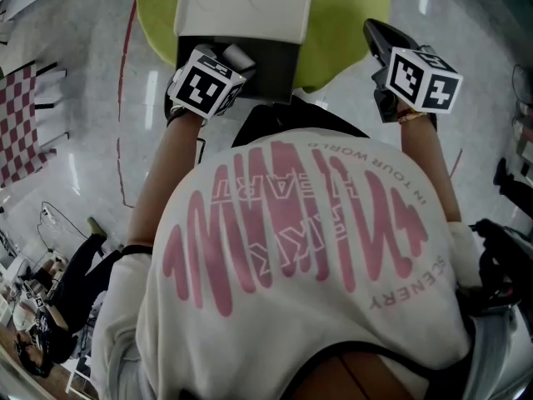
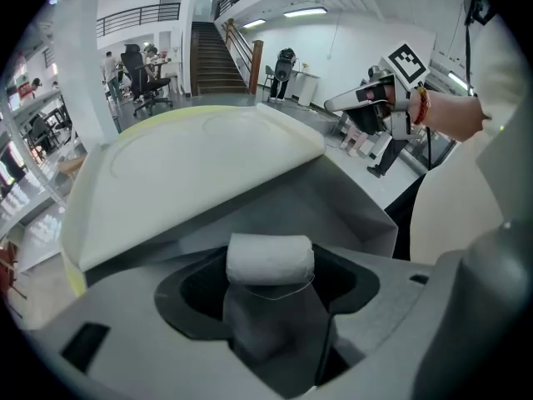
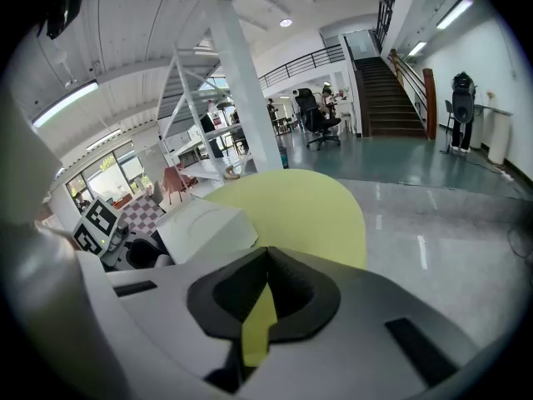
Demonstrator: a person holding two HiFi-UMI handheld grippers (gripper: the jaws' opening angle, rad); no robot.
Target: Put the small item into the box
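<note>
The box (image 1: 265,70) stands on a round yellow-green table (image 1: 350,23), its white lid (image 1: 243,5) flipped open toward the far side. My left gripper (image 1: 234,58) hovers over the box's dark inside, shut on a small white roll (image 1: 238,56). In the left gripper view the roll (image 2: 270,259) sits crosswise between the jaws of the gripper (image 2: 271,267), above the grey box interior (image 2: 341,202) and beside the lid (image 2: 191,169). My right gripper (image 1: 376,33) hangs to the right of the box, over the table's edge, jaws together and holding nothing (image 3: 265,261).
The holder's white shirt with pink print (image 1: 291,257) fills the lower head view. A checkered piece (image 1: 21,127) stands at the left, and a person in dark clothes (image 1: 67,294) is at the lower left. A red line (image 1: 125,65) curves over the glossy floor.
</note>
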